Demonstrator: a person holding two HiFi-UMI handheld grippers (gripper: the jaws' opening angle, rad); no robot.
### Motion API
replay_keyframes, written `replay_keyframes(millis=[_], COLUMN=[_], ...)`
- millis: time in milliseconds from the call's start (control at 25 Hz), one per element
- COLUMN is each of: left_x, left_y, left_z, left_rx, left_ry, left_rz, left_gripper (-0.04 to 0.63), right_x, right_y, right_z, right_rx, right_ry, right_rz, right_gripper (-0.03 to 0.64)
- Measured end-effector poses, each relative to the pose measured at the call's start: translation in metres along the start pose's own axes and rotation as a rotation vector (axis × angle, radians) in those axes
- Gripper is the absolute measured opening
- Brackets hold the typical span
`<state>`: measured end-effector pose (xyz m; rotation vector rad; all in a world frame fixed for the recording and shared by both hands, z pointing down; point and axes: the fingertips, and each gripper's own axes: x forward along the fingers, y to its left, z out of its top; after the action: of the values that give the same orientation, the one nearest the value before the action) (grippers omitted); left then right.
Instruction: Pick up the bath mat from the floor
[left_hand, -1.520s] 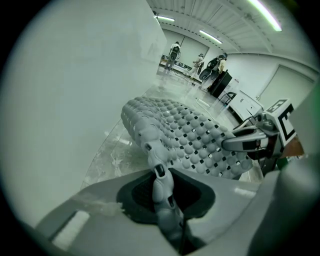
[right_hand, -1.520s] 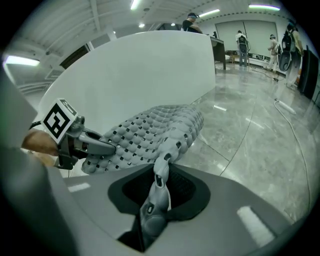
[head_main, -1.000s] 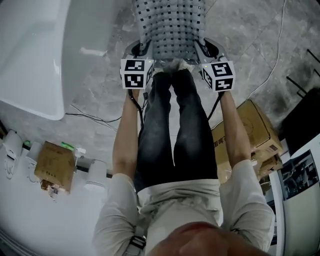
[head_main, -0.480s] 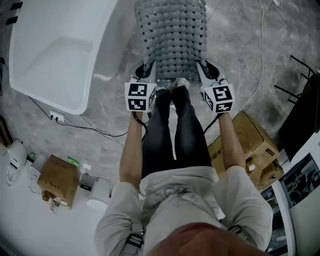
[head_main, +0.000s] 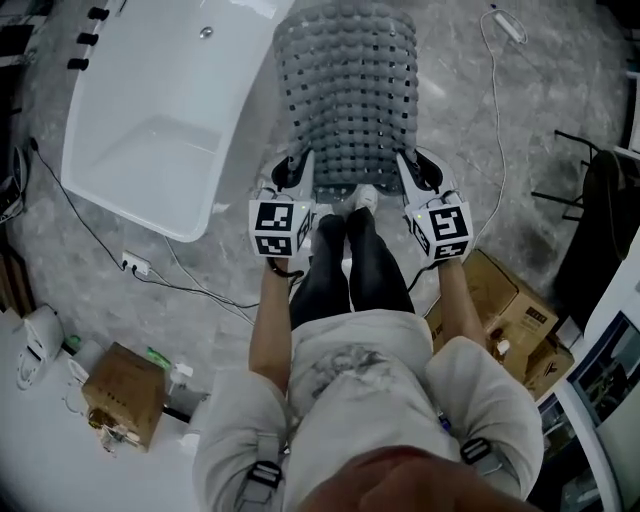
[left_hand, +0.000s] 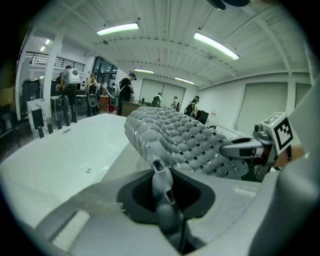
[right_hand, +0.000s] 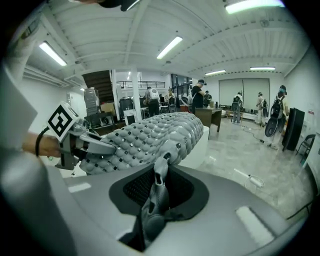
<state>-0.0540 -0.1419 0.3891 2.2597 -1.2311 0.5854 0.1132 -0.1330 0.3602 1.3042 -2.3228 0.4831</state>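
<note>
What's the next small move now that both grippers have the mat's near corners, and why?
Probably raise both grippers together, level, a little higher. The left gripper and right gripper are each shut on a near corner of the bath mat, which arches away from them beside the bathtub. Its far end is out of sight, so it may be touching the floor.

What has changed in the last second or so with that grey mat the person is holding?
The person has straightened up, lifting the bath mat higher; more of its length and of the white bathtub now shows. Unchanged: the left gripper and right gripper stay clamped on the mat's two near corners, jaws nearly closed.
</note>
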Motion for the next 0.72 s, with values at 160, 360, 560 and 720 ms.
replay_keyframes(millis=[160, 360, 560, 720], left_x=[-0.037, -0.084, -0.137, -0.170], left_y=[-0.008, -0.019, -0.034, -0.038], left_z=[0.060, 0.135, 0.178, 0.212], left_rx=[0.046, 0.089, 0.127, 0.153], left_ry=[-0.072, -0.180, -0.256, -0.319], left_rz=[-0.002, -0.010, -0.020, -0.020], left_gripper=[0.055, 0.055, 0.055, 0.055], right_x=[-0.035, -0.074, -0.116, -0.139], right_y=[0.006, 0.016, 0.035, 0.047], right_z=[0.066, 0.139, 0.188, 0.226], right_rx=[-0.040, -0.089, -0.136, -0.179], right_ry=[-0.083, -0.181, -0.253, -0.306], right_rz=[-0.010, -0.028, -0.032, -0.028], right_gripper=[0.060, 0.058, 0.057, 0.057])
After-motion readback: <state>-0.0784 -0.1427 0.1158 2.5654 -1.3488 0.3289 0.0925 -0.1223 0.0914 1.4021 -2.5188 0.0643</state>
